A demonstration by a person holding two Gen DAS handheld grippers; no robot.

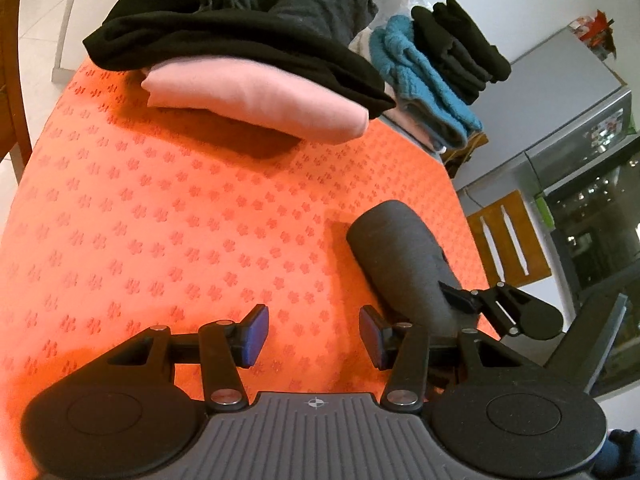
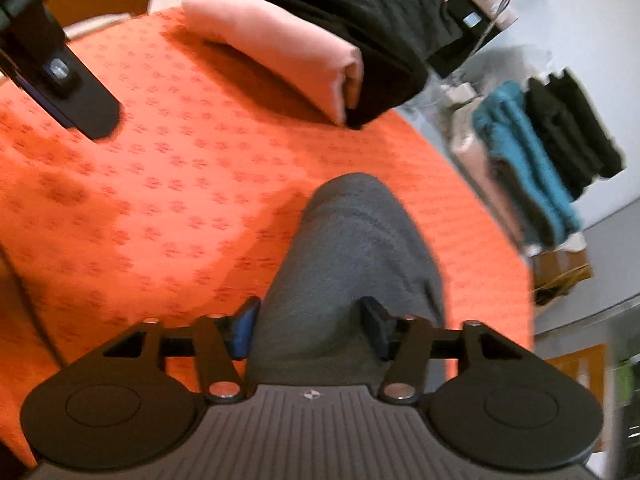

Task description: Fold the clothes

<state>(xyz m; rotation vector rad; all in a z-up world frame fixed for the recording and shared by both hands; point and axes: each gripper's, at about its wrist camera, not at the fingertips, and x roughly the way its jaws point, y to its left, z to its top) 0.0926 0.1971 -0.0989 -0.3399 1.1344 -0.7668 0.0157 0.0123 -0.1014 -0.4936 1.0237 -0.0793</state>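
Observation:
A folded grey garment [image 2: 352, 248] lies on the orange patterned tablecloth [image 2: 160, 184]. My right gripper [image 2: 310, 330] has a finger on each side of its near end and grips it. In the left wrist view the same grey garment [image 1: 404, 256] lies at the right, with the right gripper [image 1: 468, 304] on it. My left gripper [image 1: 314, 338] is open and empty over bare cloth [image 1: 160, 208]. At the far side lies a folded pink garment [image 1: 256, 98] with a black garment [image 1: 240, 46] on top; both also show in the right wrist view, pink [image 2: 280, 48] and black [image 2: 360, 8].
A stack of folded clothes, teal [image 1: 424, 76] and black [image 1: 460, 44], stands beyond the table's right edge, also in the right wrist view [image 2: 532, 164]. A wooden chair [image 1: 508, 240] is at the right, another [image 1: 12, 80] at the left. The left gripper's finger [image 2: 60, 72] shows at upper left.

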